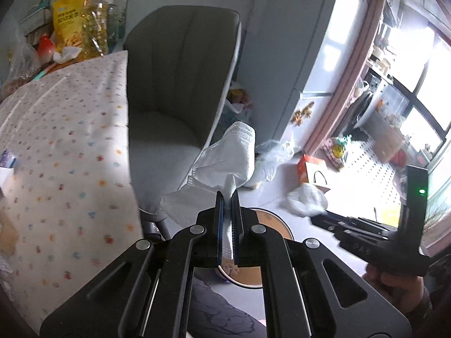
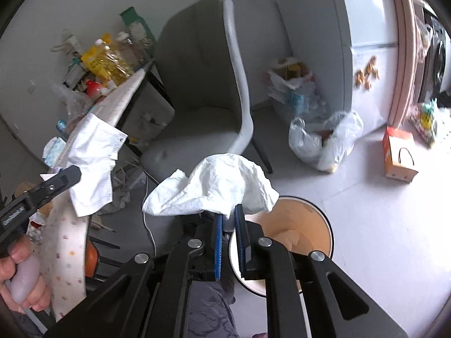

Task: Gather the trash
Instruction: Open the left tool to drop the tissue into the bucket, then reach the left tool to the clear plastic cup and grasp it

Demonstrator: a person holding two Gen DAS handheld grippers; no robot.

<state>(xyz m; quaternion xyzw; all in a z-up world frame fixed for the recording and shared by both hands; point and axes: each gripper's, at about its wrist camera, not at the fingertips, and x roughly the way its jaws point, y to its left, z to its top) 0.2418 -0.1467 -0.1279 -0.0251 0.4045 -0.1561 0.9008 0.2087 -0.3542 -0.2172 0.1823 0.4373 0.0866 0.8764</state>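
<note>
The left claw (image 1: 227, 197) is clamped on a white tissue (image 1: 225, 152) that sticks out ahead of its tips. The right claw (image 2: 229, 211) pinches a crumpled paper towel (image 2: 220, 188) above the bin (image 2: 324, 225) just below. Beyond both stands a grey chair (image 2: 203, 84).

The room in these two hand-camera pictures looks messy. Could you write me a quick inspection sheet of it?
Surface: table under a dotted cloth; pale floor.
Job's things: two crumpled white tissues, one in the left gripper, one in the right gripper; an open bin sits just below the right one.
Clutter: yellow packets and bottles at the table's far end; filled plastic bags and an orange box on the floor.
Grippers: both shut on tissues.
Cables: a thin white cord on the floor.
Surroundings: grey chair, white fridge.
</note>
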